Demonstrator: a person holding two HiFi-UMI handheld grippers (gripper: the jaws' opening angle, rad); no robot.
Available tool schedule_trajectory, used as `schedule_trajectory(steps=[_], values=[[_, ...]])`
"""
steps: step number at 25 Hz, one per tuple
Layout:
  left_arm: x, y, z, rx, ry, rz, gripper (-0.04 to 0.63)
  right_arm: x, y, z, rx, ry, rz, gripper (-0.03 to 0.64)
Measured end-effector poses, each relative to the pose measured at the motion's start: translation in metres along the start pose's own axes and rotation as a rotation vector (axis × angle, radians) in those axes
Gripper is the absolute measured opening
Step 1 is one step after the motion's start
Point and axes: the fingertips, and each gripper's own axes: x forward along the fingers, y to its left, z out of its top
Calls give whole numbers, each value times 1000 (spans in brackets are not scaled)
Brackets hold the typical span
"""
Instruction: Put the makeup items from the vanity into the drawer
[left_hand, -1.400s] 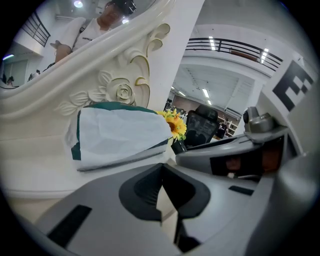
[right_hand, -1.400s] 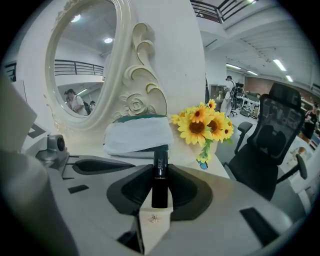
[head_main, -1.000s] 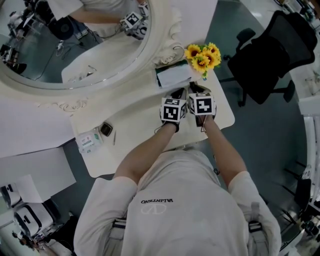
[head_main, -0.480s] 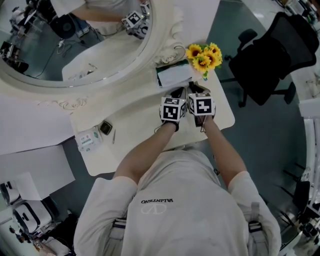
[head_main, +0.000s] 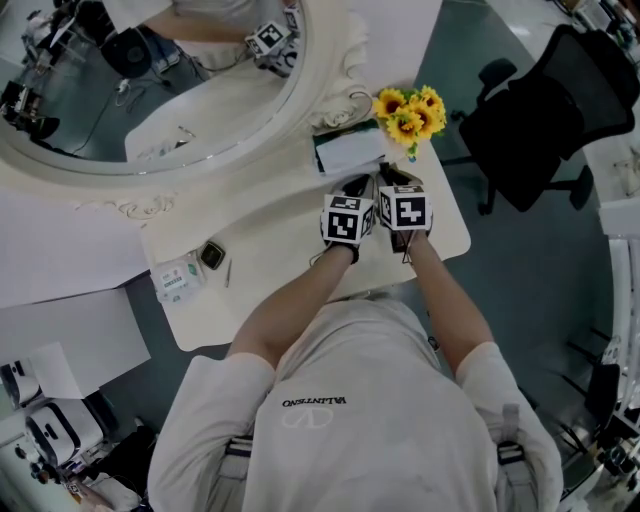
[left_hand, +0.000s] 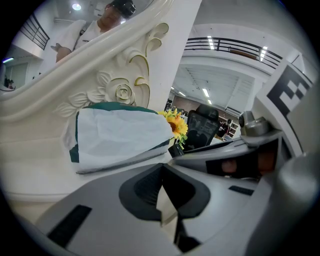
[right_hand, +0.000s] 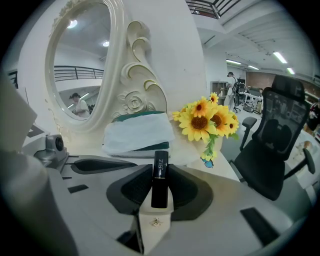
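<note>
My right gripper is shut on a slim black lipstick tube, which stands upright between its pads. My left gripper sits close beside it on the left, its pads meeting at the tip with nothing between them. In the head view both grippers hover side by side over the cream vanity top, just in front of a folded white cloth with a green edge. Far left on the vanity lie a small dark compact, a thin pencil and a pale packet. No drawer shows.
A large oval mirror with a carved cream frame stands behind the cloth. A bunch of sunflowers sits at the vanity's right back corner. A black office chair stands on the floor to the right.
</note>
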Motion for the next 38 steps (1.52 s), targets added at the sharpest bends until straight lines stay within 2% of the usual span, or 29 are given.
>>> schedule_trajectory(steps=[13,20,23,25,29,32,38], values=[[-1,-1,3,2,-7,-3,2,0,0,3,6,-2,5,114],[-2,-3,3,4,-14,-6,2,-5,-6,-3,64,-22,-14,113],[-5,-2,3,6,-23,-2,2,-19,-18,4,117,-100,-61,41],[-9,0,5,3,-35,4,2,-26,-26,5,141,-140,-80,9],[-24,5,11,-2,-71,21,2,-35,-33,1,151,-174,-87,9],[-39,11,23,2,-120,38,2,-44,-31,9,128,-204,-82,9],[-80,24,42,62,-216,102,2,-55,-3,30,27,-262,-18,9]])
